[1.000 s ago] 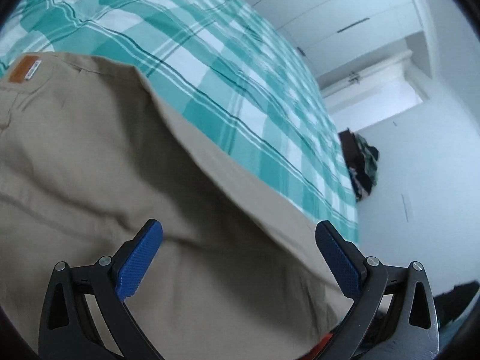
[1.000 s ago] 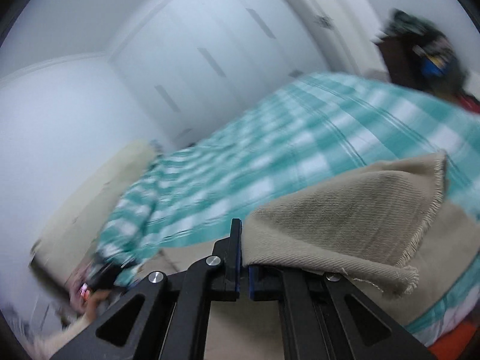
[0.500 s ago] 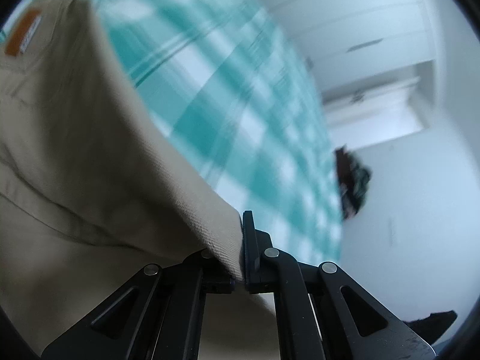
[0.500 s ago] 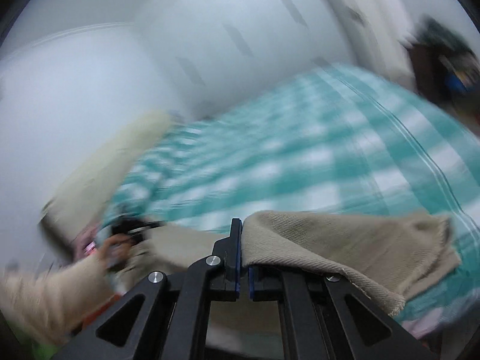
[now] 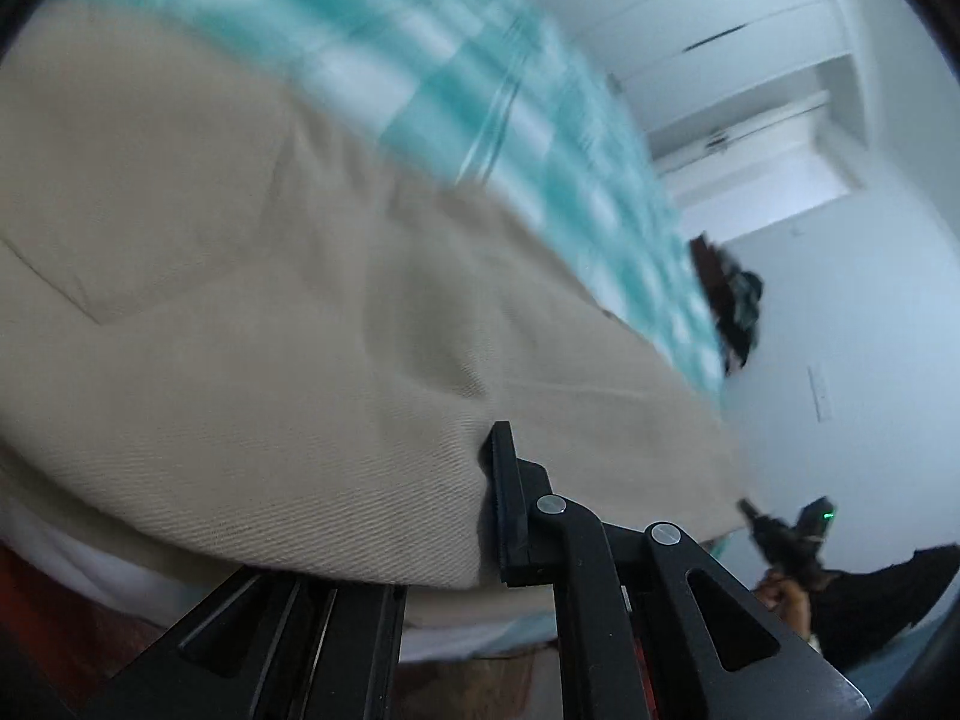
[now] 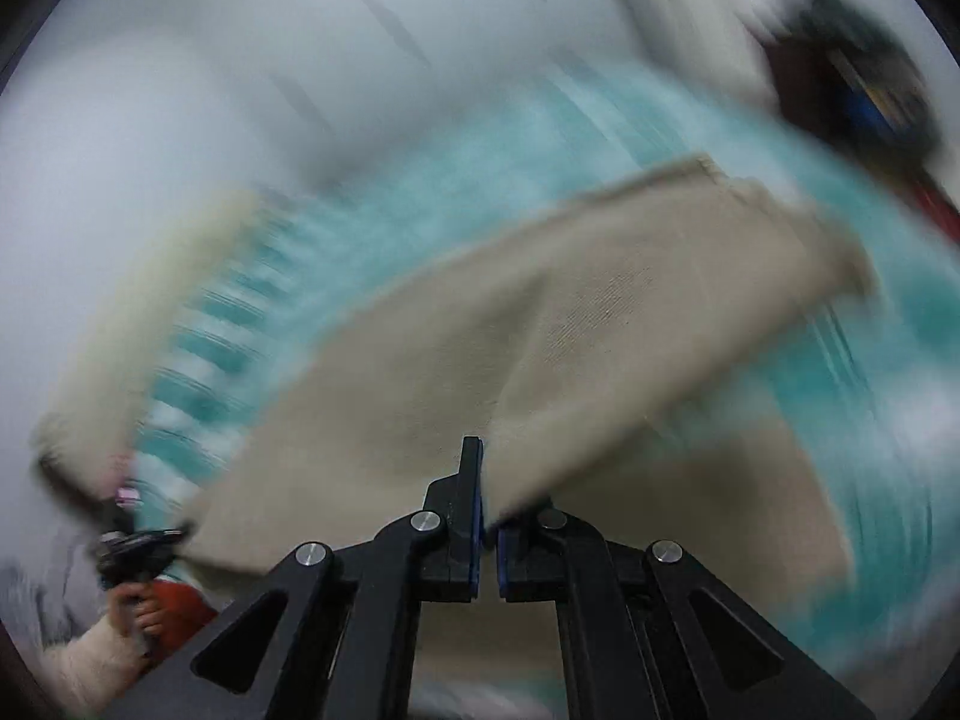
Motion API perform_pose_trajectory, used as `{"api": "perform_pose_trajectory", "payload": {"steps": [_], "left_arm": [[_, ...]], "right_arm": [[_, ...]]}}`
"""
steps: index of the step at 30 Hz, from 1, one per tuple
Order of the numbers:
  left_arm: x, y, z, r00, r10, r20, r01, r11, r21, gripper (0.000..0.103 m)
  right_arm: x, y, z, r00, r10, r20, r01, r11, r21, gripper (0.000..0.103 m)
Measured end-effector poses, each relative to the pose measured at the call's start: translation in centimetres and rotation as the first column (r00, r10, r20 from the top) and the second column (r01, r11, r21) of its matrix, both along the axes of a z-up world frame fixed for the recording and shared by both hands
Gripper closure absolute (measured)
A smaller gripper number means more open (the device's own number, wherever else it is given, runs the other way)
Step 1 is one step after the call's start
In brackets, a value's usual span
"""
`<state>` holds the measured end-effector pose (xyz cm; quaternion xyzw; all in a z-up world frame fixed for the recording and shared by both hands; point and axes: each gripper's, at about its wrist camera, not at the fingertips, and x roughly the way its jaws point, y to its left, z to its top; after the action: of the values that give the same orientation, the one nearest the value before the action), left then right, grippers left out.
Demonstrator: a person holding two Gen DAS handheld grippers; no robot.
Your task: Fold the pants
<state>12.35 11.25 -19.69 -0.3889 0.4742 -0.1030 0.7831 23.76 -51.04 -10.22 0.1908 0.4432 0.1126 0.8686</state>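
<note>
Scene: a bedroom seen from two cameras mounted on hand-held grippers; both views are smeared by motion blur, the right one heavily.
Pants: beige pants [image 5: 252,312] lie spread over a bed, filling most of the left camera's view; a pocket outline shows on the cloth at the left.
Bedspread: a teal and white checked bedspread [image 5: 468,90] shows beyond the pants' far edge.
Left gripper: the left gripper [image 5: 489,516] has its black fingers pressed together on a fold of the pants' near edge; the cloth bulges over and hides the left finger.
Right gripper: the right gripper [image 6: 487,516] has its fingers drawn nearly together, pinching a fold of the pants [image 6: 600,330]; a flap of cloth rises from the tips toward the upper right, above a flatter layer lying on the bedspread [image 6: 870,390].
Other gripper in view: from the right camera, the person's hand [image 6: 135,594] in a pale sleeve holds the left gripper at the lower left, at the pants' edge; from the left camera, a small dark gripper with a green light shows at the lower right, just off the cloth's edge.
Room: white wardrobe doors [image 5: 720,24] and a white wall stand behind the bed; a dark pile of things [image 5: 735,306] sits at the bed's far corner, too blurred to identify.
</note>
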Motion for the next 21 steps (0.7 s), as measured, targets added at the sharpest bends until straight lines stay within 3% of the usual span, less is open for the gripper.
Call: {"api": "perform_pose_trajectory", "payload": {"steps": [2,3,8,12,15,16,17,18,21], "left_arm": [[0.1,-0.7,-0.1,1.0,-0.007,-0.015,0.008,0.999,0.043,0.1],[0.0,-0.9,0.0,1.0,-0.012,-0.013,0.013,0.999,0.048,0.1],[-0.1,-0.4,1.0,0.999,-0.019,0.034,0.017,0.998,0.054,0.097],[0.1,-0.5,0.5,0.999,-0.031,0.04,0.028,0.997,0.077,0.097],[0.2,-0.4,0.4,0.998,-0.037,0.046,0.033,0.996,0.08,0.097],[0.2,-0.5,0.4,0.998,-0.038,0.047,0.034,0.996,0.083,0.097],[0.1,-0.6,0.4,0.998,-0.041,0.048,0.036,0.995,0.088,0.097],[0.1,-0.6,0.6,0.998,-0.044,0.048,0.039,0.995,0.092,0.098],[-0.4,-1.1,1.7,0.995,-0.069,0.069,0.061,0.992,0.112,0.099]], "right_arm": [[-0.6,-1.1,-4.9,0.992,-0.058,-0.113,0.053,0.997,-0.05,0.1],[-0.9,-1.1,-5.8,0.99,-0.067,-0.123,0.058,0.995,-0.077,0.1],[-1.1,-1.5,-6.1,0.993,-0.072,-0.095,0.066,0.996,-0.067,0.093],[-1.7,-2.5,-5.8,0.985,-0.13,-0.109,0.135,0.99,0.039,0.048],[-2.3,-4.2,-5.4,0.976,-0.204,-0.08,0.213,0.969,0.126,0.047],[-2.4,-4.9,-5.7,0.969,-0.231,-0.084,0.242,0.958,0.155,0.05],[-2.6,-5.6,-6.0,0.959,-0.265,-0.096,0.279,0.943,0.18,0.06],[-2.7,-6.3,-6.2,0.948,-0.296,-0.114,0.313,0.929,0.195,0.099],[-2.2,-6.6,-6.3,0.935,-0.324,-0.142,0.344,0.928,0.144,0.1]]}}
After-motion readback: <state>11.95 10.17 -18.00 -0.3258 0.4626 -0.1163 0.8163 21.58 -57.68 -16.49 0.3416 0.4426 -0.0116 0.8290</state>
